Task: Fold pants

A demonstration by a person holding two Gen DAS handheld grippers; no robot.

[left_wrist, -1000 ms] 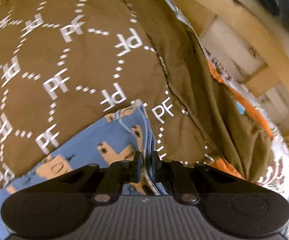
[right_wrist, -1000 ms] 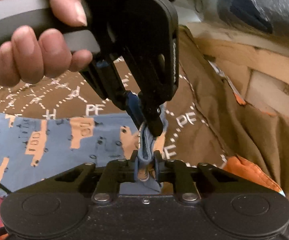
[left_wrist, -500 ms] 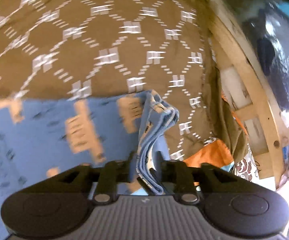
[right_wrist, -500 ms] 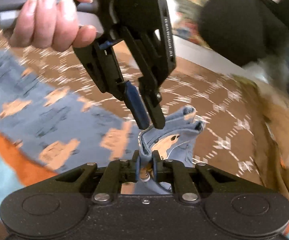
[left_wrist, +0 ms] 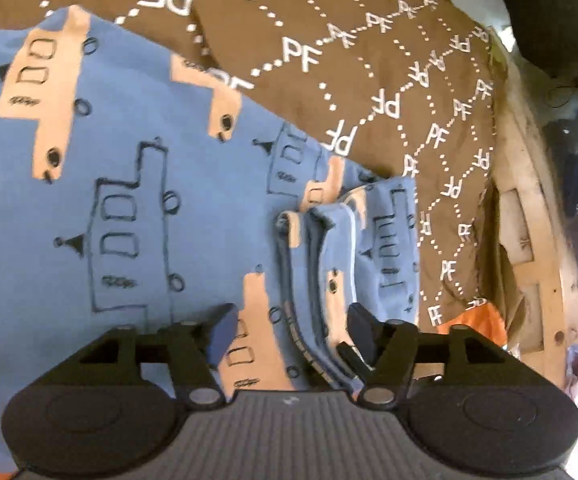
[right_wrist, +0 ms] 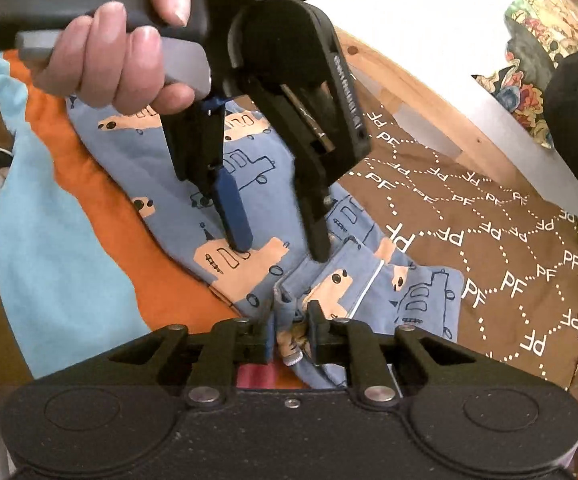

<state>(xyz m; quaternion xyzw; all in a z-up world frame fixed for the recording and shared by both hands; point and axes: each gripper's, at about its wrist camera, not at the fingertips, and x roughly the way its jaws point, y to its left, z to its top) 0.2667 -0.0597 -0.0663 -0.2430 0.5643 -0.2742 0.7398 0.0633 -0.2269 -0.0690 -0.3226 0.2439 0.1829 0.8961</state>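
The blue pants (left_wrist: pixel 129 208) with peach truck prints lie on the bed, and their folded end (left_wrist: pixel 373 240) rests on top of them. My left gripper (left_wrist: pixel 292 328) hangs just above that end, its jaws opening wide; the cloth edge lies between them untouched. From the right wrist it shows as the left gripper (right_wrist: pixel 283 250), held in a hand (right_wrist: pixel 121 60) over the pants (right_wrist: pixel 249 168). My right gripper (right_wrist: pixel 292 332) is low at the fold's near corner, its jaws opening. A bunch of hem still stands between the pads, held loosely.
Under the pants lies a brown bedcover (left_wrist: pixel 369 60) with white PF lettering, also the bedcover (right_wrist: pixel 489 220). An orange and light-blue blanket (right_wrist: pixel 49 220) lies to the left. A wooden bed frame (left_wrist: pixel 529 240) runs along the right side, and a dark bundle (left_wrist: pixel 549 12) sits beyond it.
Both grippers carried the pants' end over and down onto the rest of the pants. The left jaws spread wide and let go of the edge. The right jaws widened slightly.
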